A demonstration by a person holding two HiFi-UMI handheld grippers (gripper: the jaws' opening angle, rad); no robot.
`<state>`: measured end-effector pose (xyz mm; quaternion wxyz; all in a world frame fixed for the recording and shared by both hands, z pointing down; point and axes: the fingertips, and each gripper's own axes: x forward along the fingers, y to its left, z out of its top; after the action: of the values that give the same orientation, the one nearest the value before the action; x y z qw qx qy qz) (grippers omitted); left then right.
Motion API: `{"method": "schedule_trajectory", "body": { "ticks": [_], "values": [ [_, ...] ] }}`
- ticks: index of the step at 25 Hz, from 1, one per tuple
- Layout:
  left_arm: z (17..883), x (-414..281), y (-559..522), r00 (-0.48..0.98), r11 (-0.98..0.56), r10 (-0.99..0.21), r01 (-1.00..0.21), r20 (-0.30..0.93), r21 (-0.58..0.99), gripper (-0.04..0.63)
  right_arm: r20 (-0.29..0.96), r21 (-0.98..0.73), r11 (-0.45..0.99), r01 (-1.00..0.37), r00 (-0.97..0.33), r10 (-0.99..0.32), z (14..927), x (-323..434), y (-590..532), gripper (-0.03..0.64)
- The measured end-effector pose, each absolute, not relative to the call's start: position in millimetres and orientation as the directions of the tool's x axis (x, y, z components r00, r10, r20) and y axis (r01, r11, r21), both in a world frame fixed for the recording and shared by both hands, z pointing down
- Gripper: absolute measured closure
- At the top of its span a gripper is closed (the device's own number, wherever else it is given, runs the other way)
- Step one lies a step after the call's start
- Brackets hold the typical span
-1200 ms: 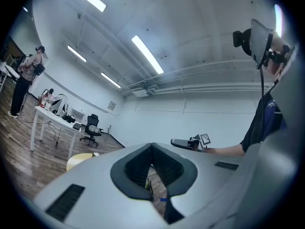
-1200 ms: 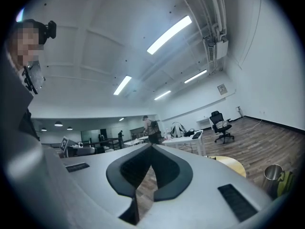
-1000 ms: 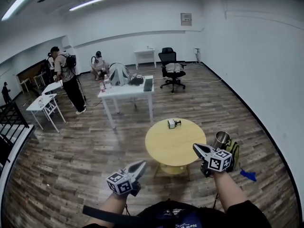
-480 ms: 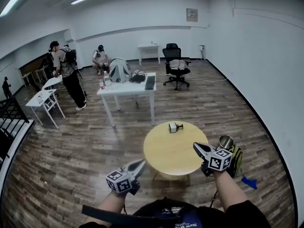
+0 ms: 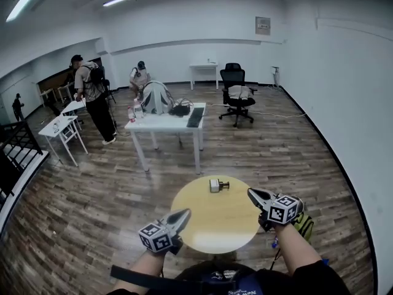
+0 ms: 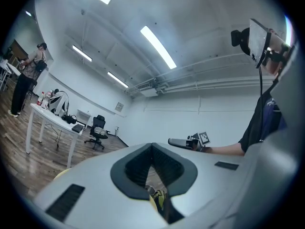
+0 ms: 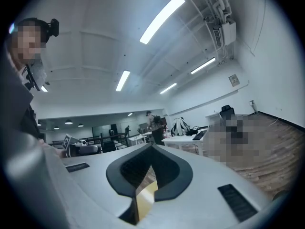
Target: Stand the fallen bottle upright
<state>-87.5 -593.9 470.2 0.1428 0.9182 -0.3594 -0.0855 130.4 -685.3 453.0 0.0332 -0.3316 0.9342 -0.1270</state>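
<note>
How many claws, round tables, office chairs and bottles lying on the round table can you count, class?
Claws: 2, left claw and right claw
round table: 1
office chair: 1
fallen bottle: 1
Total: 5

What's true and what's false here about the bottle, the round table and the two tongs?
The bottle lies on its side on the round yellow table. True.
The left tongs hold the bottle. False: they are shut on nothing, apart from it.
The right tongs are shut and empty. True.
The black office chair stands right beside the round yellow table. False: it stands far back across the room.
</note>
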Motion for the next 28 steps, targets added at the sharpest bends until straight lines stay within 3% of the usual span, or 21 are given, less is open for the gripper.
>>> {"method": "schedule_trajectory", "body": {
  "ticks": [12,28],
  "values": [
    [501.6,-40.3,-709.7,0.751,-0.705,-0.661,-0.624,0.007,0.337,0.589,0.059,-0.319,0.706,-0.632,-0.757,-0.651,496.3,180.0,-788.1,0.601],
    [529.0,-152.5,-910.9,0.815,-0.768,-0.574,-0.57,0.08,0.292,0.589,0.081,-0.254,0.578,-0.776,-0.612,-0.786,499.7,101.6,-953.9,0.601]
  ]
}}
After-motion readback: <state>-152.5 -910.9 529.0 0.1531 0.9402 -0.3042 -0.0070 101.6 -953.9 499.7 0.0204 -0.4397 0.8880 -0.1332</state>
